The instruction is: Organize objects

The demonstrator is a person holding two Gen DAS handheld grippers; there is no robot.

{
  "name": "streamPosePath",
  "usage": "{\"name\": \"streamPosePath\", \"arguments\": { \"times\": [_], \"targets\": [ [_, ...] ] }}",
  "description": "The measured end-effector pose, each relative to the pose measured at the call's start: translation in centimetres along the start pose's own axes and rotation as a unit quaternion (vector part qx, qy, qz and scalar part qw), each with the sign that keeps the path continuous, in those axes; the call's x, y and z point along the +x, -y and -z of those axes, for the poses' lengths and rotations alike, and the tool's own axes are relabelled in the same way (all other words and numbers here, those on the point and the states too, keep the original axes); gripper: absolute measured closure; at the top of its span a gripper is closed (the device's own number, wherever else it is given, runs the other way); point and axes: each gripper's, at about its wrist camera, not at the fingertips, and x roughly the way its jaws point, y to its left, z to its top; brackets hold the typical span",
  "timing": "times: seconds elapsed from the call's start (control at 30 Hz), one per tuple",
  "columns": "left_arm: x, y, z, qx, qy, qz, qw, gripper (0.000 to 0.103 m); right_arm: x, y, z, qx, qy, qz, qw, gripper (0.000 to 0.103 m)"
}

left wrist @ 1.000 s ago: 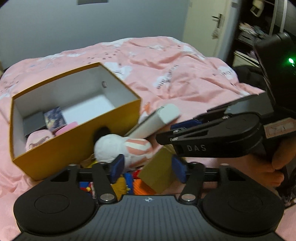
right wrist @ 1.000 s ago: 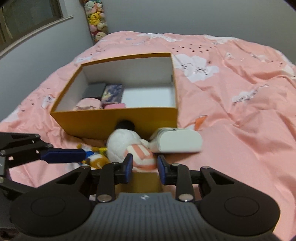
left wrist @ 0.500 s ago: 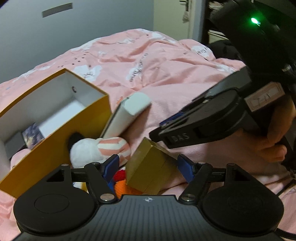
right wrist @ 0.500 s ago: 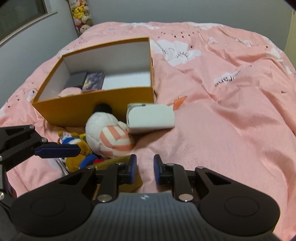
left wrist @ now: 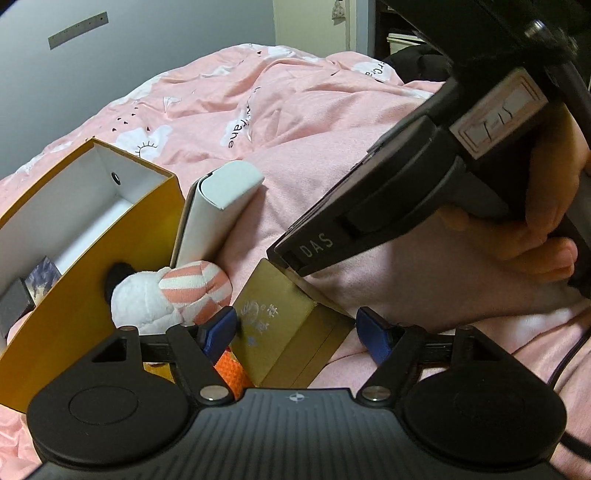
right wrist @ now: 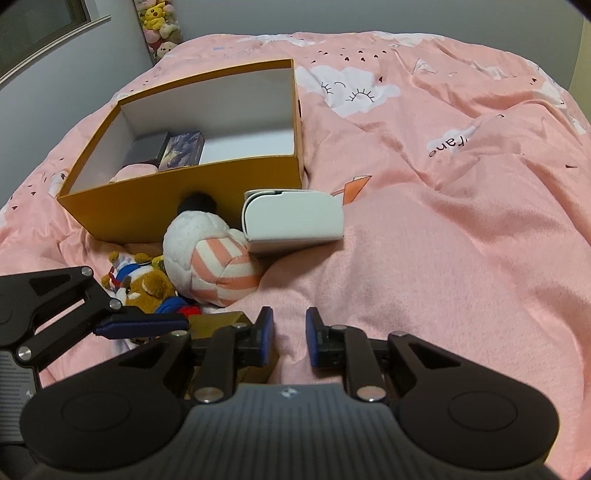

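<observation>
A gold box (left wrist: pixel 284 328) lies on the pink bed between the fingers of my open left gripper (left wrist: pixel 297 330); neither pad visibly presses it. Its corner shows in the right wrist view (right wrist: pixel 218 319). My right gripper (right wrist: pixel 290 336) is narrowly open and empty over the blanket, just right of the gold box. An open orange box (right wrist: pixel 192 188) holds a few small items. A white plush with a striped part (right wrist: pixel 210 258), a white case (right wrist: pixel 291 218) and small plush toys (right wrist: pixel 144 284) lie in front of it.
The pink duvet (right wrist: pixel 443 221) covers the whole bed, with rumpled folds to the right. Plush toys (right wrist: pixel 159 29) hang on the far wall. A door (left wrist: pixel 314 22) and dark shelves stand beyond the bed.
My left gripper has moved forward and right so the gold box now sits between its fingers. My right gripper has pulled back and right, off the gold box, and opened slightly.
</observation>
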Motion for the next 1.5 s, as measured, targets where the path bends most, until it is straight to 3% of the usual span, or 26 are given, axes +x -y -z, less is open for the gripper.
{"name": "streamPosePath", "arguments": {
  "times": [0.2, 0.4, 0.57, 0.7, 0.83, 1.0, 1.17, 1.3, 1.5],
  "targets": [
    [-0.1, 0.6, 0.4, 0.016, 0.007, -0.005, 0.9998, 0.015, 0.1, 0.2, 0.4, 0.007, -0.007, -0.006, 1.0, 0.083],
    [0.5, 2.8, 0.8, 0.085, -0.001, -0.041, 0.9956, 0.011, 0.1, 0.5, 0.4, 0.026, -0.008, -0.023, 0.999, 0.085],
    [0.4, 2.7, 0.9, 0.078, -0.005, -0.043, 0.996, 0.009, 0.3, 0.5, 0.4, 0.043, -0.011, -0.038, 0.998, 0.089],
    [0.1, 1.4, 0.8, 0.034, -0.004, -0.031, 0.9989, 0.011, 0.3, 0.3, 0.3, 0.043, -0.011, -0.042, 0.998, 0.089],
    [-0.7, 1.5, 0.7, 0.026, -0.009, -0.032, 0.9991, 0.016, 0.0, 0.2, 0.3, 0.041, -0.009, -0.047, 0.998, 0.09],
    [-1.9, -1.6, 0.5, -0.074, -0.001, 0.025, 0.9969, 0.016, 0.0, -0.3, 0.3, 0.019, -0.014, -0.038, 0.999, 0.09],
    [-2.5, -4.8, 0.4, -0.172, -0.008, 0.061, 0.9832, 0.015, 0.0, 0.2, 0.4, 0.023, -0.024, -0.05, 0.998, 0.092],
    [-1.4, -6.7, 0.9, -0.251, -0.047, 0.08, 0.9634, 0.014, -0.3, -0.2, 0.4, 0.008, -0.026, -0.051, 0.998, 0.092],
    [0.2, -7.3, 1.3, -0.283, -0.083, 0.102, 0.9503, 0.016, -0.5, -0.2, 0.4, 0.004, -0.036, -0.063, 0.997, 0.093]
  ]
}}
